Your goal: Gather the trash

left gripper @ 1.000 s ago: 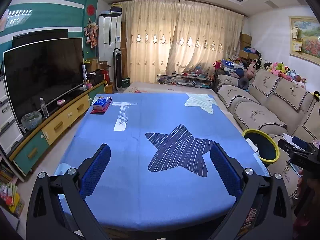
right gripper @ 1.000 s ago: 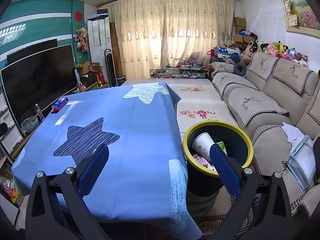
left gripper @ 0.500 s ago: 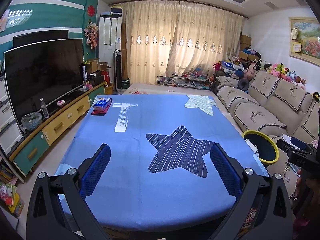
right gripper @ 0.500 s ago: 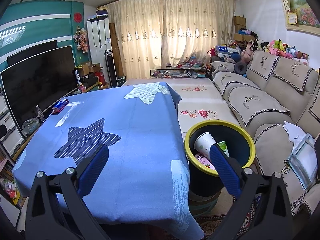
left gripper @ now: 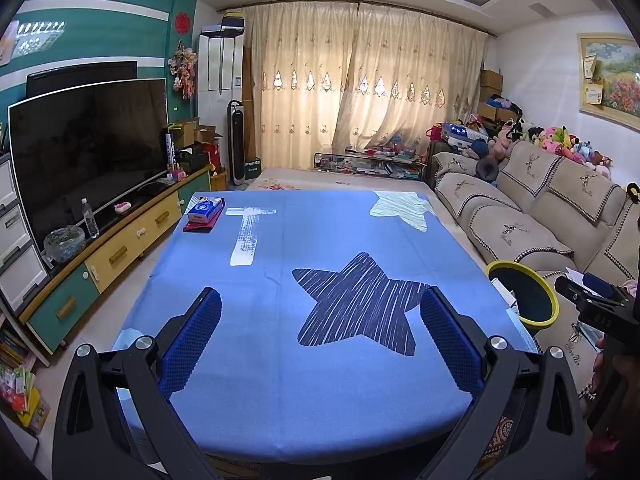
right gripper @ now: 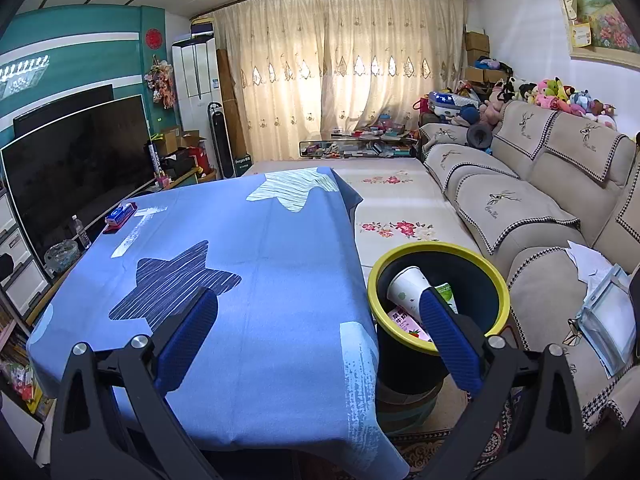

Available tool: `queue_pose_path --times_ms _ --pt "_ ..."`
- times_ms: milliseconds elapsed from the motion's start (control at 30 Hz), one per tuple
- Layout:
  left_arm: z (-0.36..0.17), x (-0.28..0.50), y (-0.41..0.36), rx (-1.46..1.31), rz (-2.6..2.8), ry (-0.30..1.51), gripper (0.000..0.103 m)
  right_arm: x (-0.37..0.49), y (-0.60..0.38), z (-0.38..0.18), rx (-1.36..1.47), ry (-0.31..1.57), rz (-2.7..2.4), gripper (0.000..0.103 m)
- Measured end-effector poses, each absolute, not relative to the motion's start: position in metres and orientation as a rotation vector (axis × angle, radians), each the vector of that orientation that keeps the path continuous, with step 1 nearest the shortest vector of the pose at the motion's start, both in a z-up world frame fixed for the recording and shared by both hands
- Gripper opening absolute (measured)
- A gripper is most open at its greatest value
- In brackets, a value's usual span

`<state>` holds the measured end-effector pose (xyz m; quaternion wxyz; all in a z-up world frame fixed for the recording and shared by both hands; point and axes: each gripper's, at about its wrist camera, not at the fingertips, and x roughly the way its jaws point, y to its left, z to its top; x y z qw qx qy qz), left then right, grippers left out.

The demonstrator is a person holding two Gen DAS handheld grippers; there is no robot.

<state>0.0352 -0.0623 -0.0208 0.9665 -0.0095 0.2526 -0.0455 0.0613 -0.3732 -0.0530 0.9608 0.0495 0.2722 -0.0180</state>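
Observation:
A dark bin with a yellow rim (right gripper: 439, 300) stands on the floor at the table's right side; it also shows in the left wrist view (left gripper: 522, 294). Inside it lie a white paper cup (right gripper: 408, 290) and printed wrappers (right gripper: 404, 320). My left gripper (left gripper: 320, 344) is open and empty above the near part of the table with the blue star cloth (left gripper: 320, 280). My right gripper (right gripper: 318, 340) is open and empty over the table's near right corner, its right finger in front of the bin. The right gripper body shows at the right edge of the left wrist view (left gripper: 596, 308).
A blue tissue pack on a red tray (left gripper: 205, 213) sits at the table's far left corner. A TV cabinet (left gripper: 100, 248) runs along the left. A beige sofa (right gripper: 540, 208) runs along the right, with papers and a plastic pouch (right gripper: 608, 312) on its seat.
Both views have shifted very slightly; the right gripper has drifted a little. Both grippers stay open and empty.

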Motion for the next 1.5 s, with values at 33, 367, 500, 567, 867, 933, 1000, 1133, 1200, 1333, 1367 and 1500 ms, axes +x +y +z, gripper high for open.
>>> queue_pose_path --times_ms 33,367,500,567,867,933,1000,1133,1200,1333,1367,1500 --pt "-0.0209 0.0352 -0.0622 -0.022 -0.093 0.511 0.098 0.0613 -0.3732 -0.053 0.101 0.552 -0.036 0.096" --pt "-0.0219 0.0345 -0.0629 -0.023 -0.091 0.511 0.098 0.0622 -0.3719 -0.0533 0.104 0.552 -0.035 0.096" --pt "-0.0237 0.0357 -0.0629 -0.024 -0.09 0.512 0.098 0.0622 -0.3718 -0.0534 0.104 0.553 -0.033 0.096" --pt "-0.0234 0.0355 -0.0627 -0.023 -0.089 0.512 0.098 0.0622 -0.3718 -0.0535 0.104 0.553 -0.034 0.096" --pt "-0.0283 0.0346 -0.0662 -0.016 -0.097 0.509 0.098 0.0612 -0.3725 -0.0535 0.104 0.554 -0.033 0.096" --pt "-0.0284 0.034 -0.0673 -0.016 -0.097 0.507 0.098 0.0617 -0.3721 -0.0537 0.105 0.555 -0.032 0.096" --pt "-0.0288 0.0335 -0.0677 -0.017 -0.098 0.505 0.098 0.0615 -0.3718 -0.0548 0.106 0.557 -0.03 0.096" --pt "-0.0274 0.0339 -0.0675 -0.017 -0.095 0.502 0.098 0.0619 -0.3704 -0.0556 0.106 0.557 -0.029 0.096" --pt "-0.0278 0.0339 -0.0678 -0.016 -0.094 0.503 0.098 0.0619 -0.3701 -0.0558 0.106 0.556 -0.028 0.096" --pt "-0.0283 0.0339 -0.068 -0.017 -0.092 0.506 0.098 0.0621 -0.3695 -0.0564 0.107 0.558 -0.028 0.096" --pt "-0.028 0.0338 -0.068 -0.016 -0.091 0.505 0.098 0.0623 -0.369 -0.0567 0.108 0.559 -0.027 0.096" --pt "-0.0268 0.0346 -0.066 -0.02 -0.093 0.505 0.098 0.0629 -0.3687 -0.057 0.109 0.559 -0.027 0.096"
